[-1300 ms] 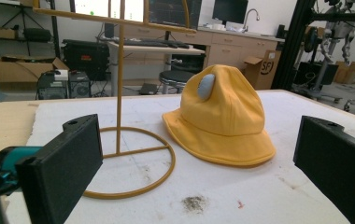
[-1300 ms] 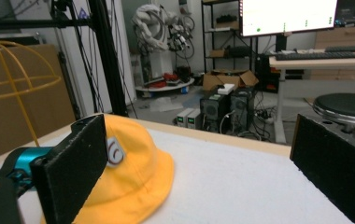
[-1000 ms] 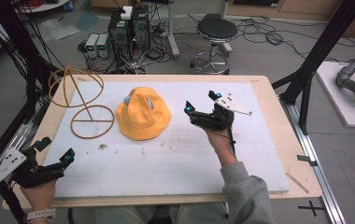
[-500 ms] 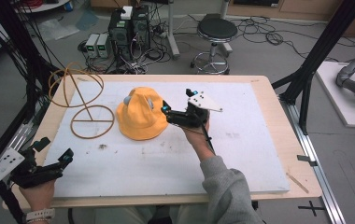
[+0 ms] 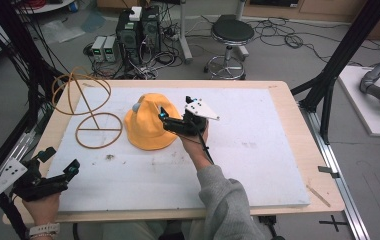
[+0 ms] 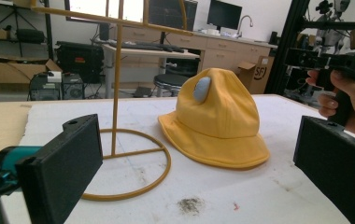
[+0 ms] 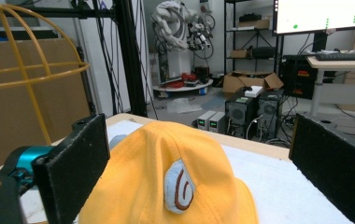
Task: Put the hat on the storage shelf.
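A yellow bucket hat (image 5: pixel 145 127) lies brim-down on the white table top (image 5: pixel 258 150), left of centre. Its grey patch with a brown mark (image 7: pixel 179 187) faces the right gripper's camera. My right gripper (image 5: pixel 164 120) is open at the hat's right side, level with the crown (image 7: pixel 166 154), one jaw on each side of it in the right gripper view. A gold wire hat stand (image 5: pixel 93 117) rises left of the hat (image 6: pixel 217 121), with a ring base and a dome top (image 7: pixel 21 70). My left gripper (image 5: pixel 60 159) is open and holds nothing, low at the table's front left corner.
The stand's thin pole (image 6: pixel 116 93) is between my left gripper and the hat. Black frame posts (image 5: pixel 335 75) flank the table. A stool (image 5: pixel 232 32) and computer boxes (image 5: pixel 138 27) are on the floor behind the far edge.
My right gripper has moved left across the table, from well right of the hat to its right side. The left gripper has stayed where it was.
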`<act>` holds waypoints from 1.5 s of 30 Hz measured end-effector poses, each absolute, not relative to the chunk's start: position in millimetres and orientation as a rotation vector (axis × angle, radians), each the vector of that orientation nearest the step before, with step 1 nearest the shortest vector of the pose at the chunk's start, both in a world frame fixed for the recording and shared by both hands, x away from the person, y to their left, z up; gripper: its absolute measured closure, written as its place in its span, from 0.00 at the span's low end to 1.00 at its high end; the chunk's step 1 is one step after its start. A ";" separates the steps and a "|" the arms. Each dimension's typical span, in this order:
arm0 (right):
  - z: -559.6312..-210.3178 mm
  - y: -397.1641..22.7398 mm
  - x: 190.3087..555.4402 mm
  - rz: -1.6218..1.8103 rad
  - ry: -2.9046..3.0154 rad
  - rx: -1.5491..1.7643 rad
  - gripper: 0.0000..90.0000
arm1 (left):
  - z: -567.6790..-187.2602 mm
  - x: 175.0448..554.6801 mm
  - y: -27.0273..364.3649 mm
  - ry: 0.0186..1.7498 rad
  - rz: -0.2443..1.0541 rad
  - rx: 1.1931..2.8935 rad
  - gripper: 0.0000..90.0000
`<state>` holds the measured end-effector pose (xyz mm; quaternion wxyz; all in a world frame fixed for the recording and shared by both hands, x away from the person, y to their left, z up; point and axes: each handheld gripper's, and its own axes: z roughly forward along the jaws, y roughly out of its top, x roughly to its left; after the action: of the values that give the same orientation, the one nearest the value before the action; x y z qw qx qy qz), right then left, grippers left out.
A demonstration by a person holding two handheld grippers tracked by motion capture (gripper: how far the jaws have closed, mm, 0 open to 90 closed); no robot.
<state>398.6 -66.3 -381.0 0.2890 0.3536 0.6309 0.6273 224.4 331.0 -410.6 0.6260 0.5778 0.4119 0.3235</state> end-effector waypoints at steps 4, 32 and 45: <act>-385.1 -60.3 401.2 1.666 1.694 0.956 0.05 | -412.3 225.4 331.9 0.950 0.733 1.316 0.02; -427.3 -22.3 424.2 1.497 1.844 0.981 0.16 | -412.6 227.2 335.0 0.943 0.734 1.284 0.02; -433.2 -21.7 429.3 1.523 1.898 0.971 0.36 | -411.8 226.0 334.2 0.955 0.783 1.273 0.02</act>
<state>429.3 -21.7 -433.2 0.2579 0.3580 0.6998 0.5618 226.0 334.2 -411.8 0.6318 0.5564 0.4174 0.3421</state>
